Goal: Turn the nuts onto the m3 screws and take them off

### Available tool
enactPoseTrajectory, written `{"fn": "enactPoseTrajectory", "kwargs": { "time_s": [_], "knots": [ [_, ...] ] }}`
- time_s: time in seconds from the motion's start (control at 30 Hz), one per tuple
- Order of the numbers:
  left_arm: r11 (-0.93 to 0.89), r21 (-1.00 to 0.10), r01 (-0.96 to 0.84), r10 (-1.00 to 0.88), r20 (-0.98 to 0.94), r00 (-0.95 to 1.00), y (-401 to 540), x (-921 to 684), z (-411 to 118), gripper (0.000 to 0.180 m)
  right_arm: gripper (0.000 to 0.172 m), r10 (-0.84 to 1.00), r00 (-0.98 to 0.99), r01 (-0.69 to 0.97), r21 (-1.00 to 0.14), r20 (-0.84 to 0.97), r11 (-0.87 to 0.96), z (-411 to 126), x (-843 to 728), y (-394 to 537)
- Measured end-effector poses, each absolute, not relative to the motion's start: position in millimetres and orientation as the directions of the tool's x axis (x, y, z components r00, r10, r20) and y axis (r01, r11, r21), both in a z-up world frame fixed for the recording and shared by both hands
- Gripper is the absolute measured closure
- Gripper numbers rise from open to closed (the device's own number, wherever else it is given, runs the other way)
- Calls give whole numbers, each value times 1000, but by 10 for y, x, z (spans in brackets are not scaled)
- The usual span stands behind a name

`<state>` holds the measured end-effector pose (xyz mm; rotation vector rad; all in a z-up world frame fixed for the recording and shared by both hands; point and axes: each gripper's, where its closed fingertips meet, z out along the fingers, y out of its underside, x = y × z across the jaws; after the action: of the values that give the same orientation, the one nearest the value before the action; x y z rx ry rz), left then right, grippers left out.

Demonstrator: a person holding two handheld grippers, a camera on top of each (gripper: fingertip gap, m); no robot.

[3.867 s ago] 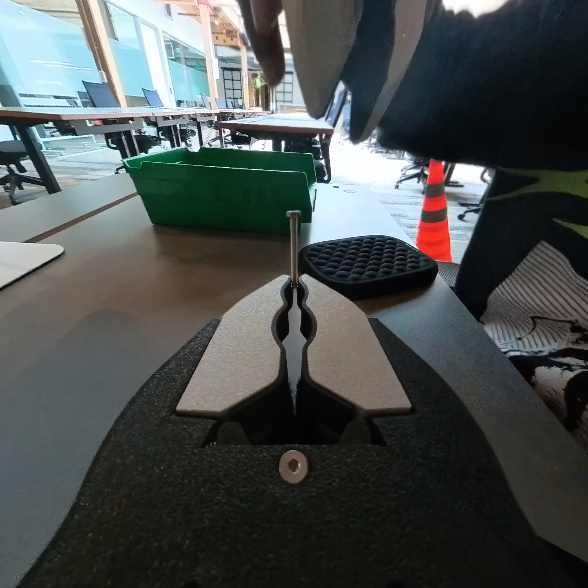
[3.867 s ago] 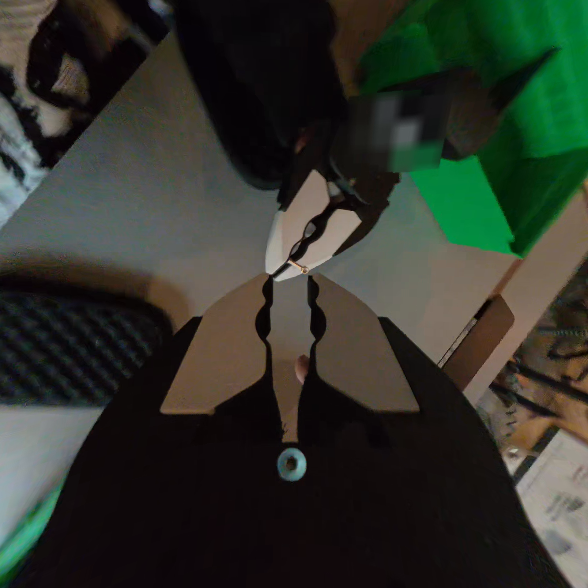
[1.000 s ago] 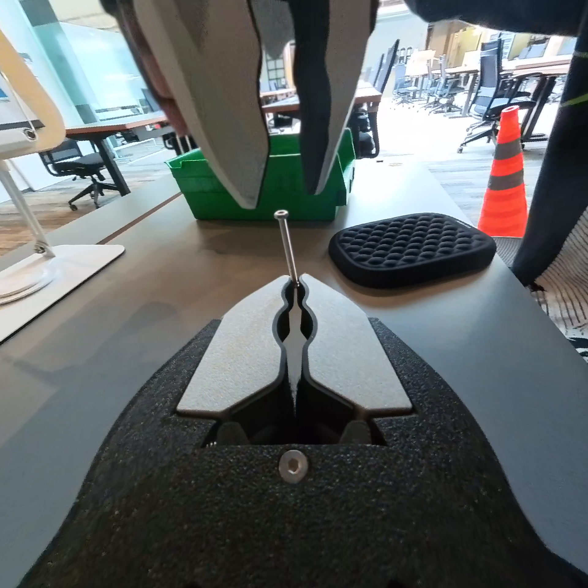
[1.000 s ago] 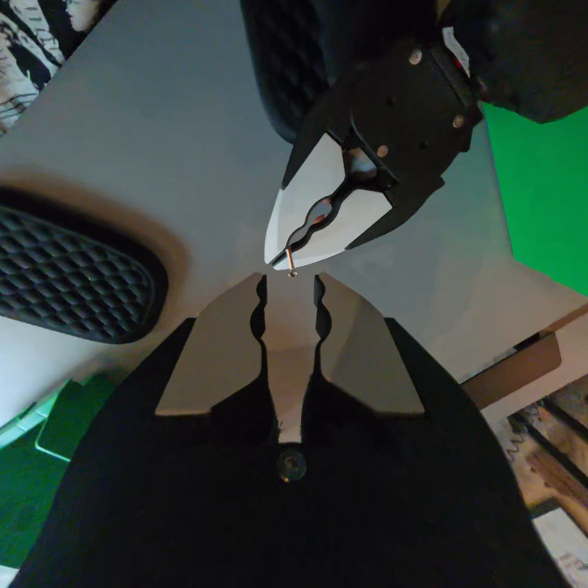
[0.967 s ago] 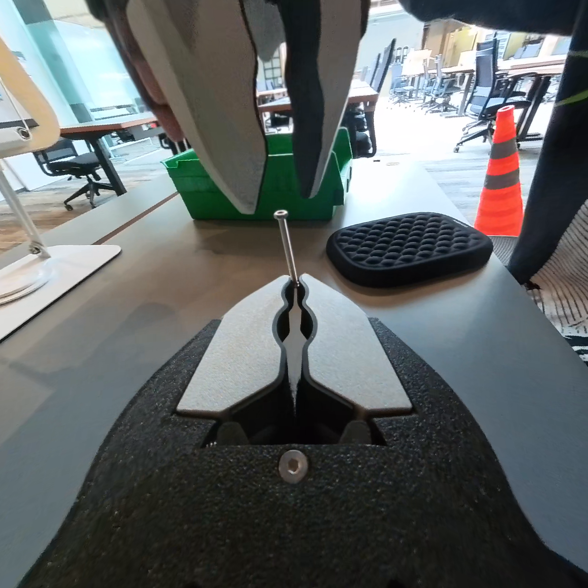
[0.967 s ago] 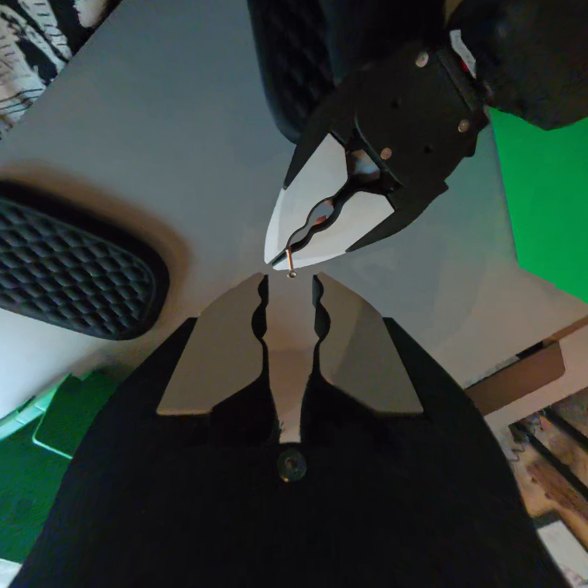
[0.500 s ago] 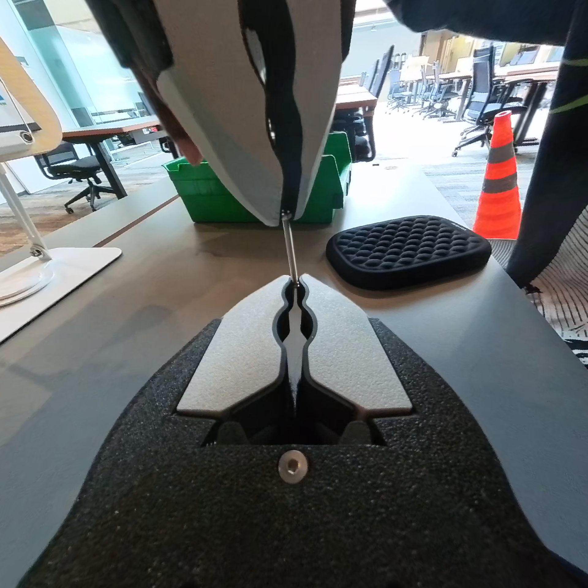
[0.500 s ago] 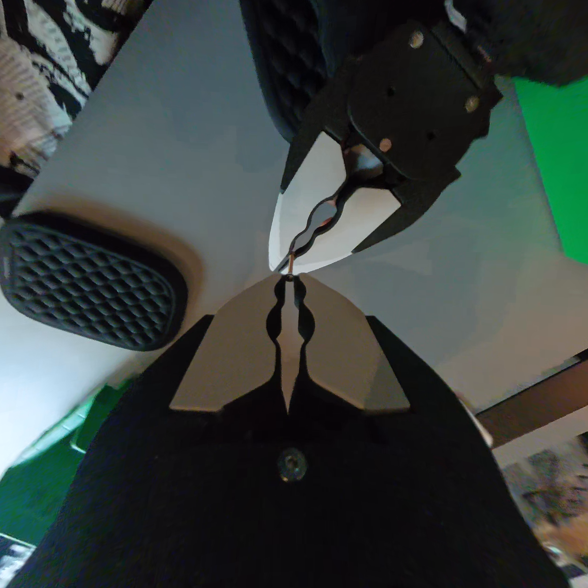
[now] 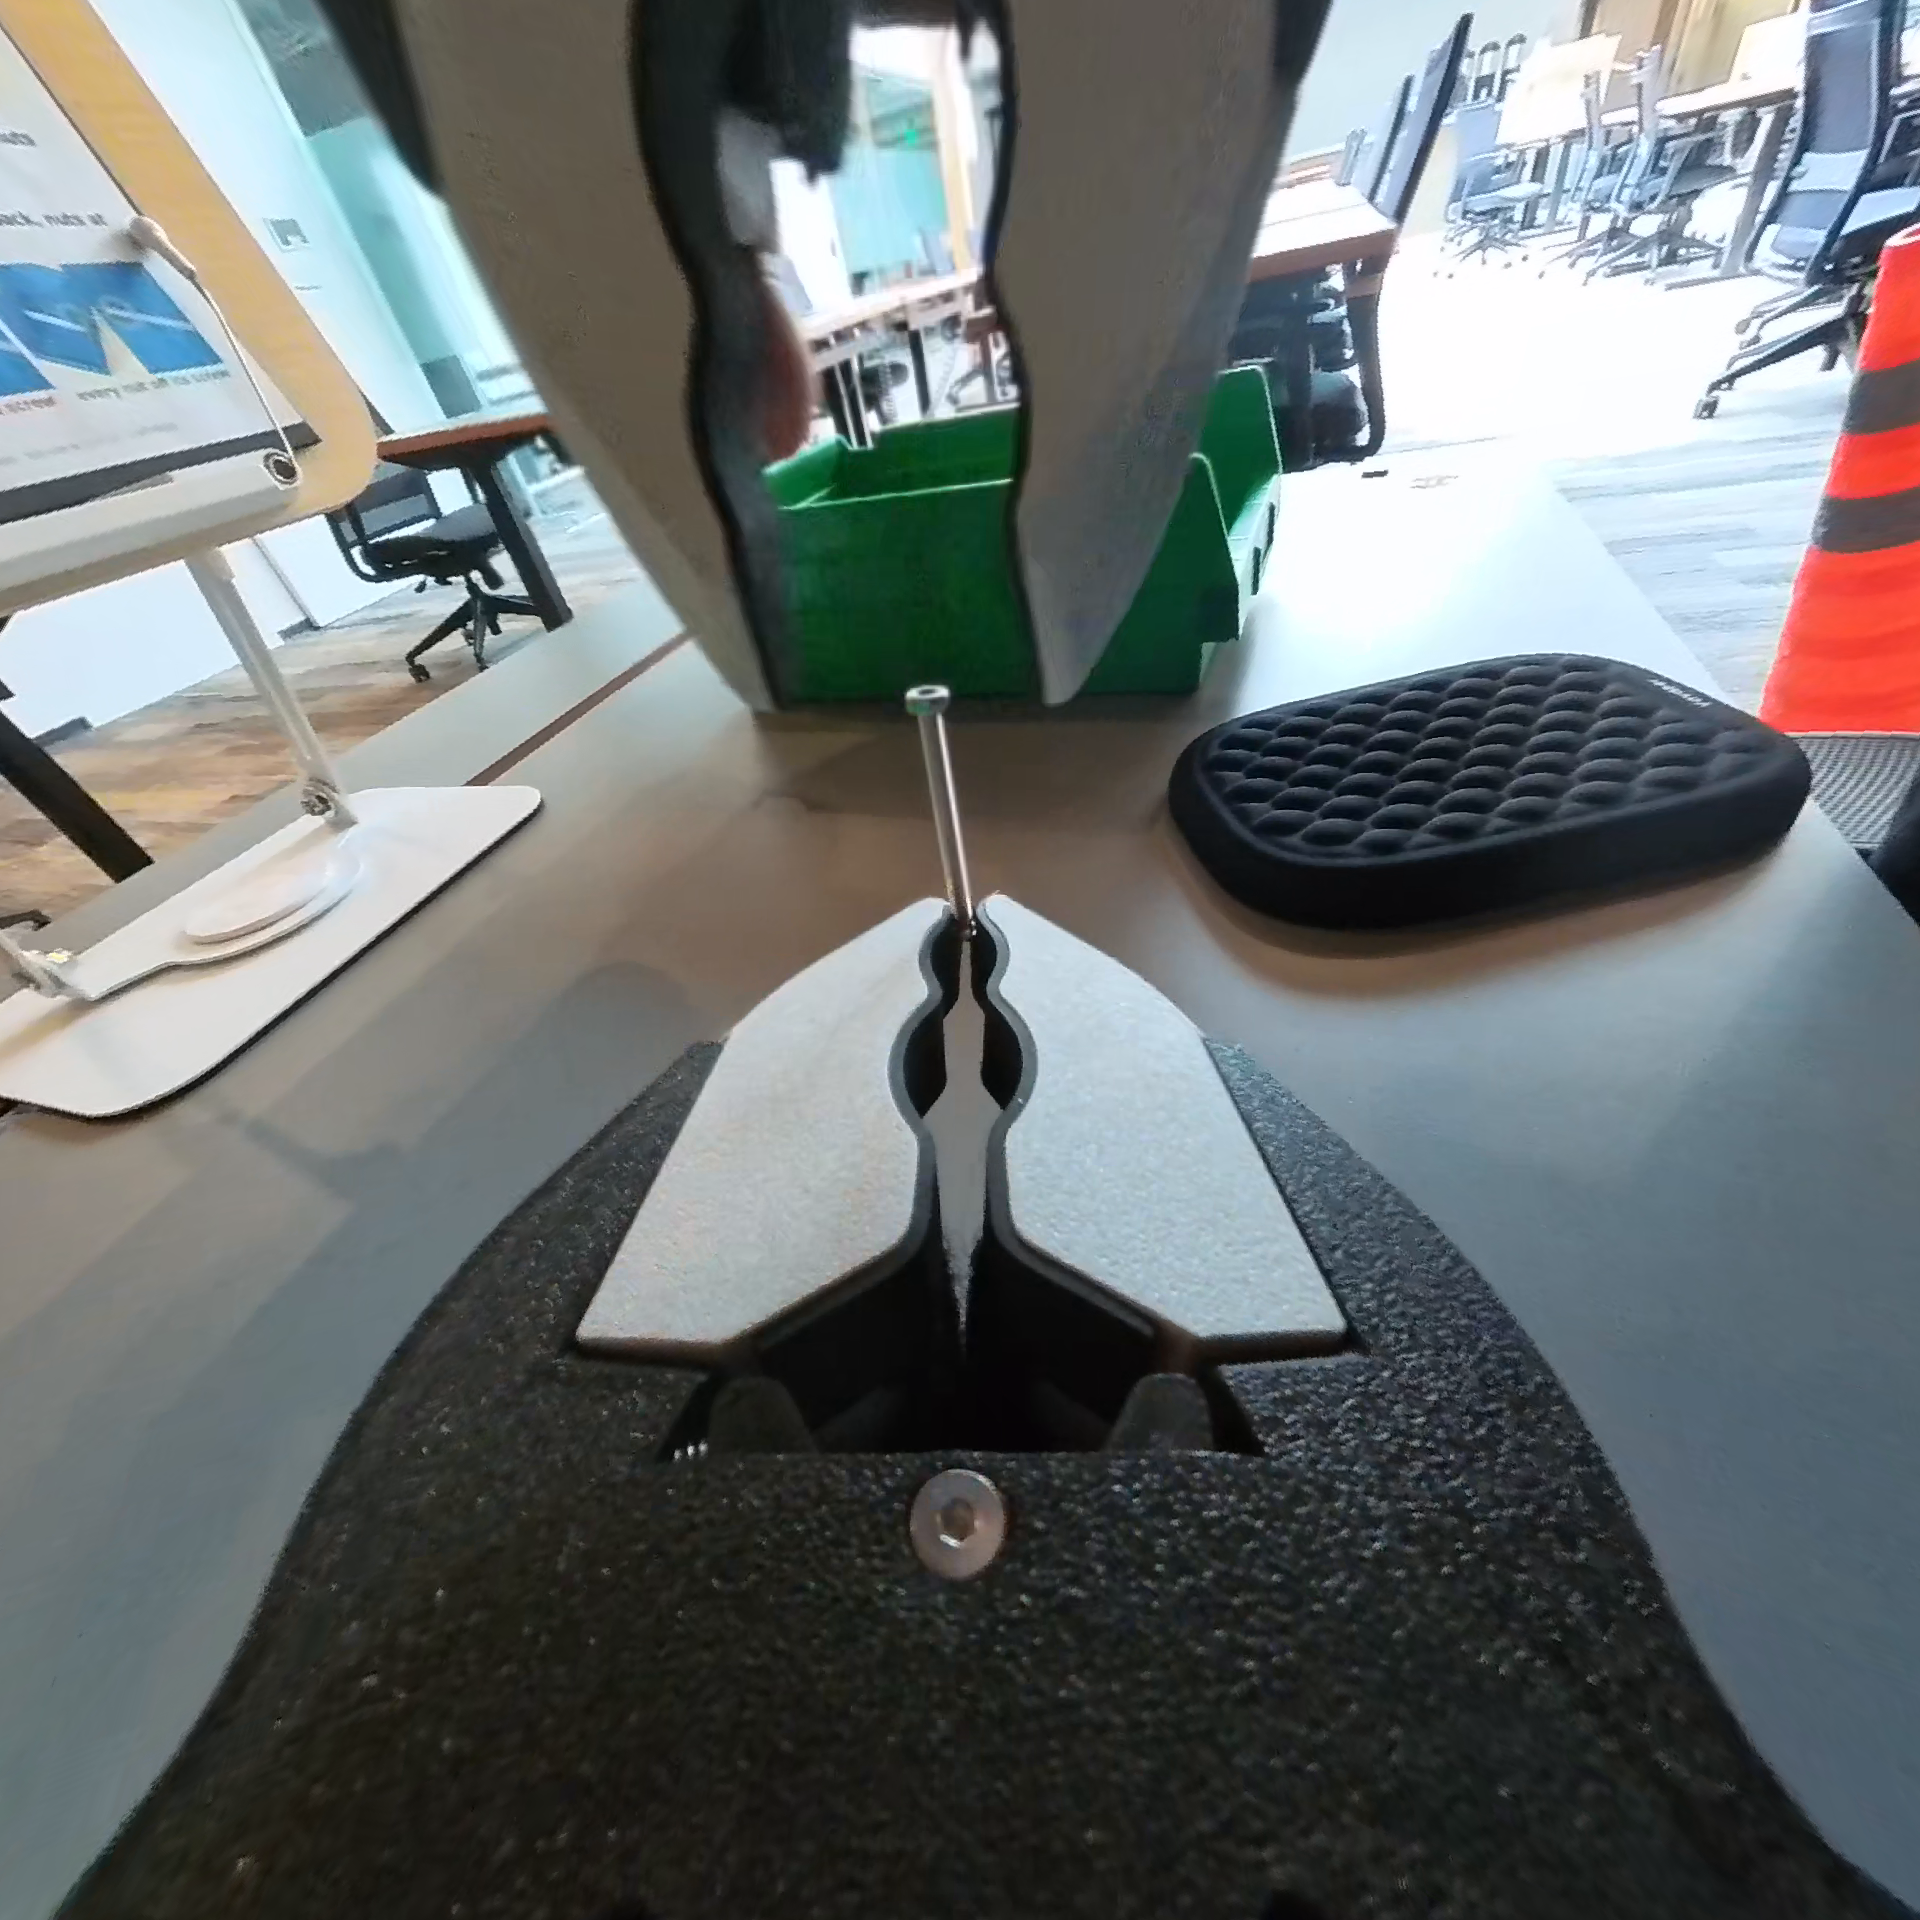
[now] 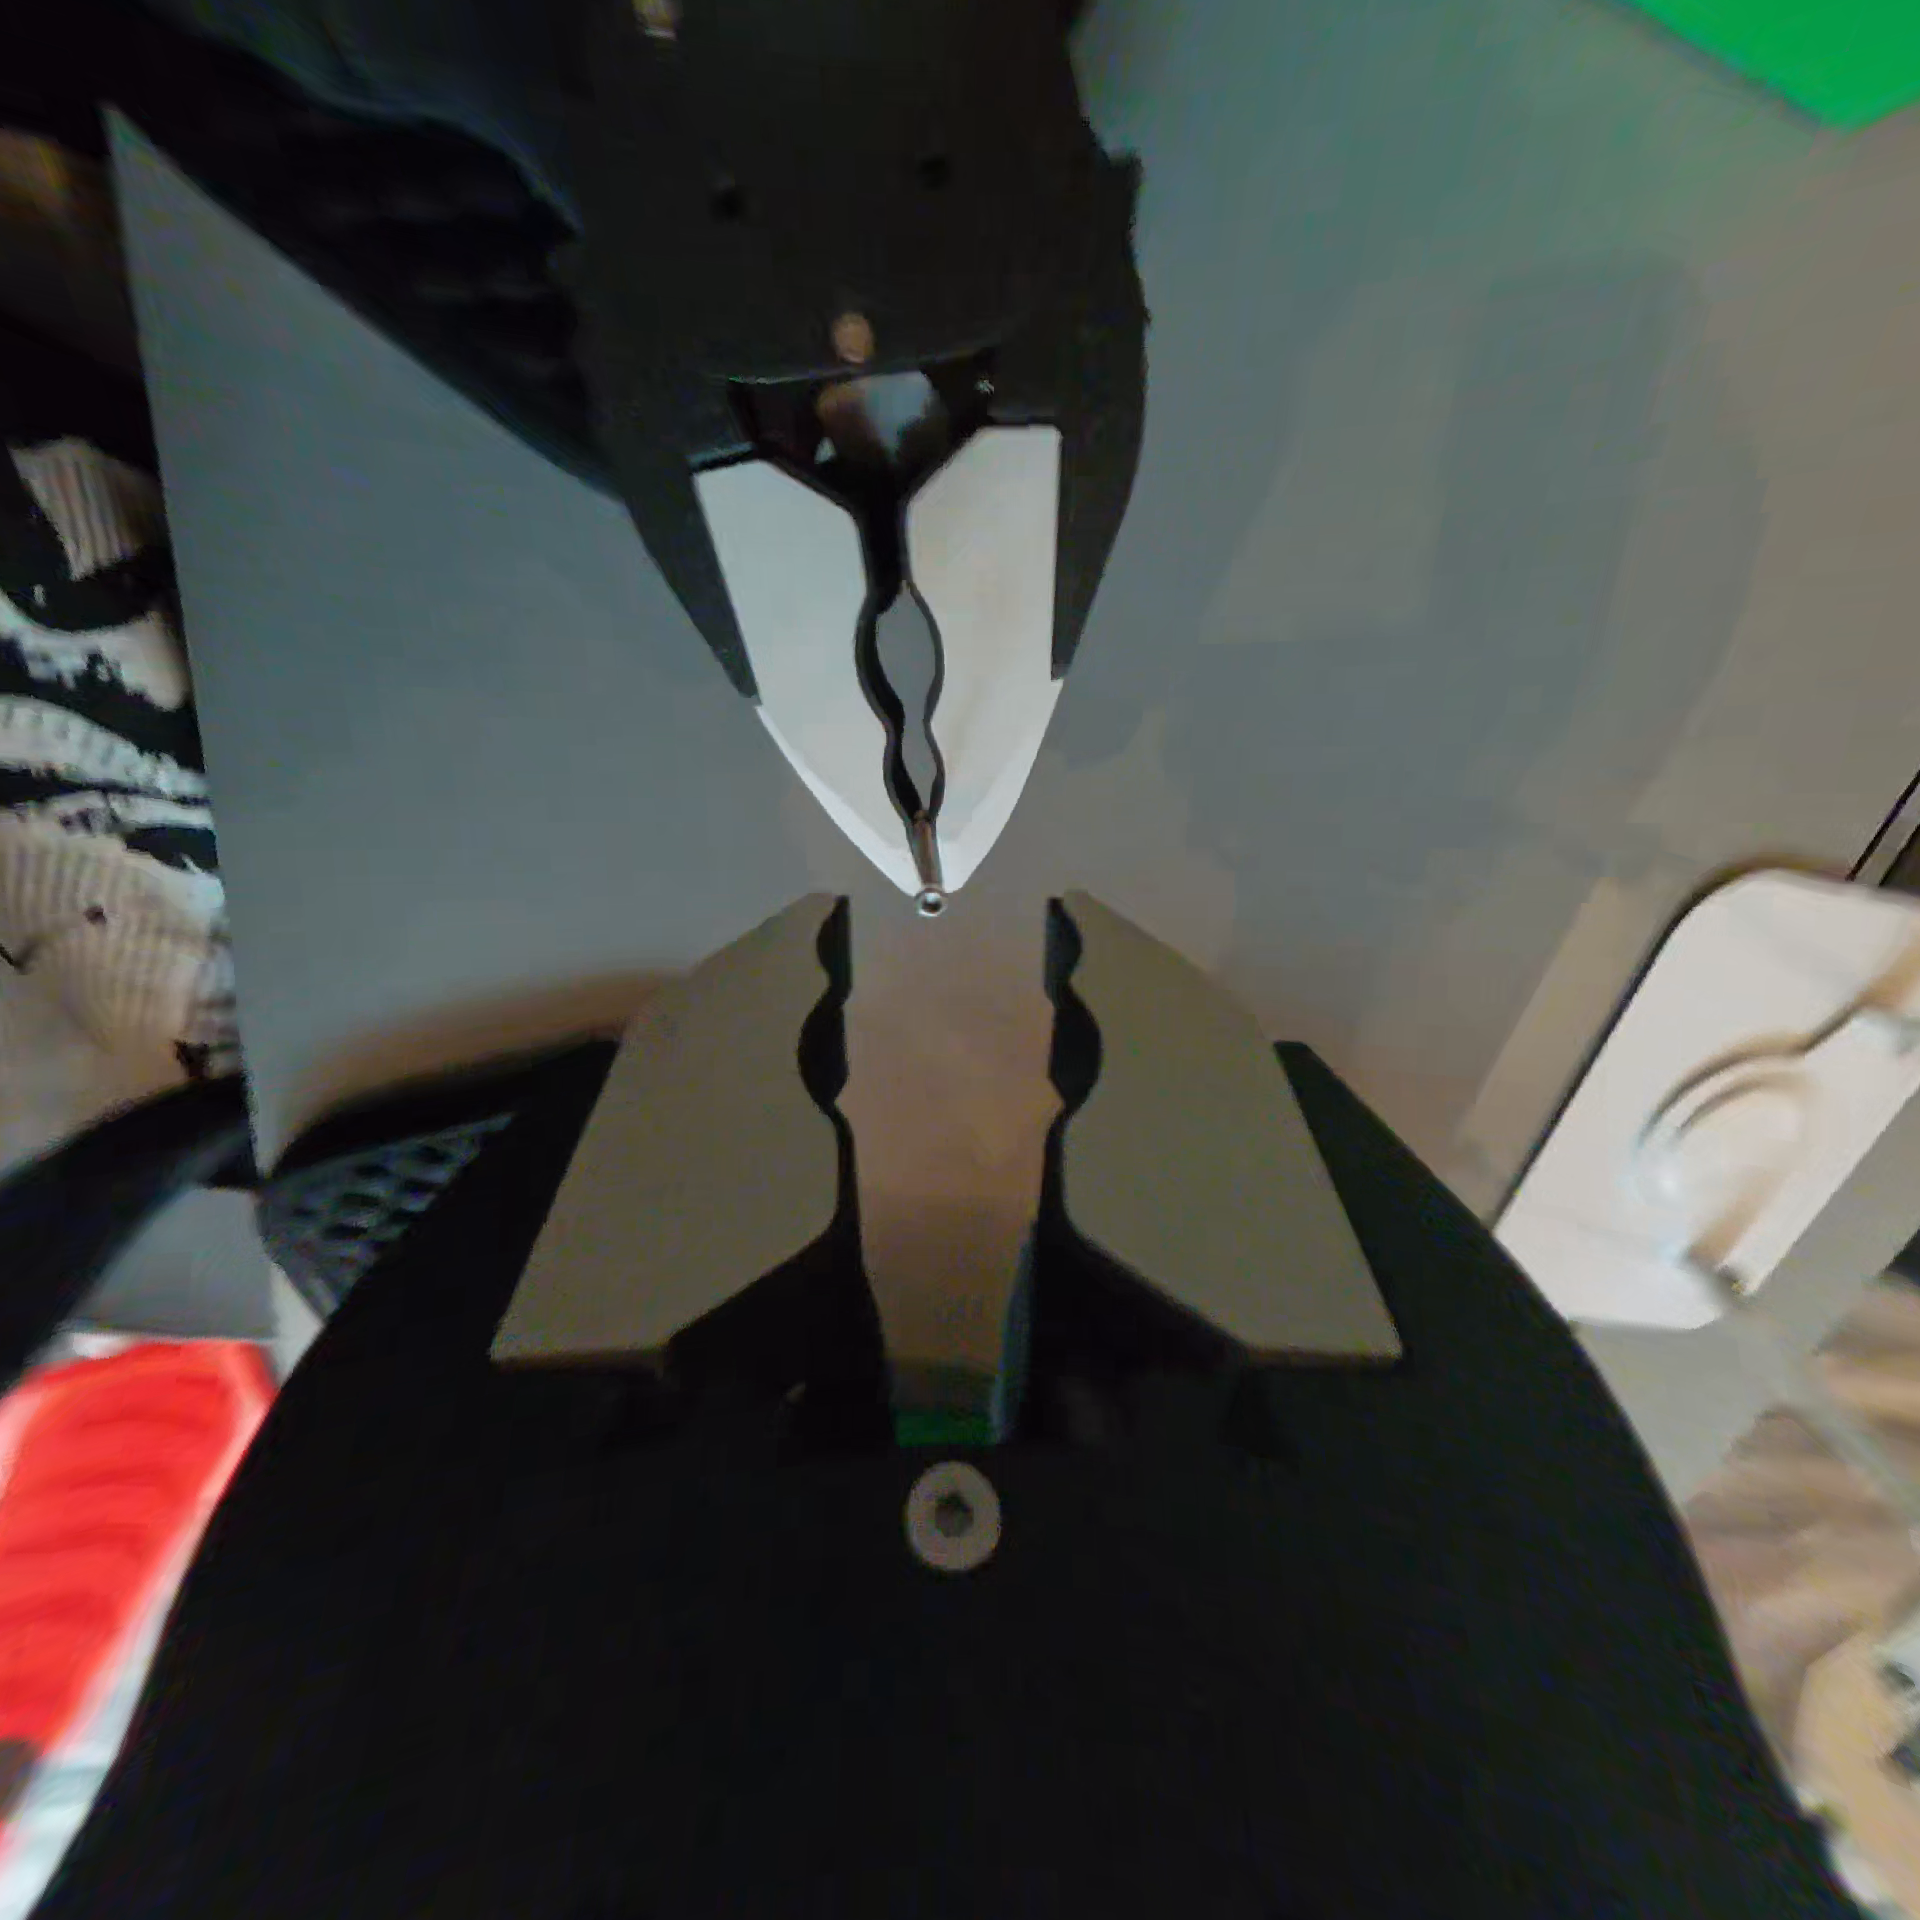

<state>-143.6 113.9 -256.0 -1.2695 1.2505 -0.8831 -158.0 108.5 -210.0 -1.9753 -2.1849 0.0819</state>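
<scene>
At frame centre the left gripper (image 9: 964, 920) clamps the screw (image 9: 940, 795) by its lower end, head up, likely to steady it for the right gripper (image 10: 945, 914), whose fingers hang apart just above

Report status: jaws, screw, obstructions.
Left gripper jaws shut on the screw, head up. Right gripper jaws open just above it, holding nothing. No nut visible. Nothing between them.

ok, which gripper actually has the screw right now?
The left gripper: its fingers are shut on the screw shank. The right gripper hangs open above the screw head, touching nothing.
</scene>
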Motion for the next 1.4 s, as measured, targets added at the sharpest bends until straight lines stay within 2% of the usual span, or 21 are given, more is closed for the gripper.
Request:
{"fn": "enactPoseTrajectory", "kwargs": {
  "time_s": [0.03,0.13,0.2,0.37,0.43,0.5,0.6,0.73,0.8,0.87,0.93,1.0,1.1,1.3,1.4],
  "knots": [
    [148,-977,-157,-972,-172,157,1128,-1432,-2562,180,135,976,-182,963,-180,119,202,-2068,-1606,1087],
    [135,-979,-151,-979,-155,132,1104,-1424,-2566,180,139,833,-534,821,-148,142,551,-2027,-1591,1021],
    [130,-981,-146,-981,-148,124,1097,-1424,-2564,180,143,731,-670,723,-111,129,682,-2069,-1554,992],
    [122,-983,-138,-984,-138,115,1090,-1422,-2559,180,164,667,-736,656,-121,115,745,-2130,-1620,1025],
    [118,-984,-136,-984,-133,114,1093,-1424,-2557,180,167,669,-736,658,-118,104,743,-2140,-1613,1033],
    [121,-983,-135,-983,-138,124,1103,-1427,-2553,180,167,733,-675,721,-137,85,680,-2135,-1620,1036],
    [126,-983,-132,-977,-146,154,1134,-1441,-2536,180,168,882,-468,868,-154,62,472,-2123,-1626,1069],
    [136,-980,-142,-969,-161,187,1176,-1454,-2538,180,167,998,20,988,-155,60,-11,-2133,-1600,1131],
    [141,-979,-148,-970,-166,180,1165,-1443,-2548,180,167,996,66,984,-168,61,-55,-2140,-1589,1107],
    [137,-980,-145,-972,-161,169,1153,-1438,-2549,180,151,998,-22,984,-176,62,33,-2131,-1603,1060],
    [130,-982,-139,-976,-152,159,1143,-1437,-2546,180,135,979,-182,963,-186,90,197,-2084,-1626,1074],
    [122,-983,-133,-978,-142,153,1140,-1439,-2542,180,139,916,-386,896,-193,110,400,-2033,-1640,1057],
    [119,-984,-132,-980,-137,142,1129,-1436,-2546,180,145,781,-611,770,-130,131,624,-2049,-1585,1082],
    [111,-986,-125,-984,-127,128,1117,-1433,-2542,180,165,674,-728,662,-125,123,739,-2136,-1643,1085],
    [112,-986,-125,-983,-129,134,1124,-1435,-2539,180,167,725,-681,712,-136,105,689,-2144,-1642,1084]
  ]
}}
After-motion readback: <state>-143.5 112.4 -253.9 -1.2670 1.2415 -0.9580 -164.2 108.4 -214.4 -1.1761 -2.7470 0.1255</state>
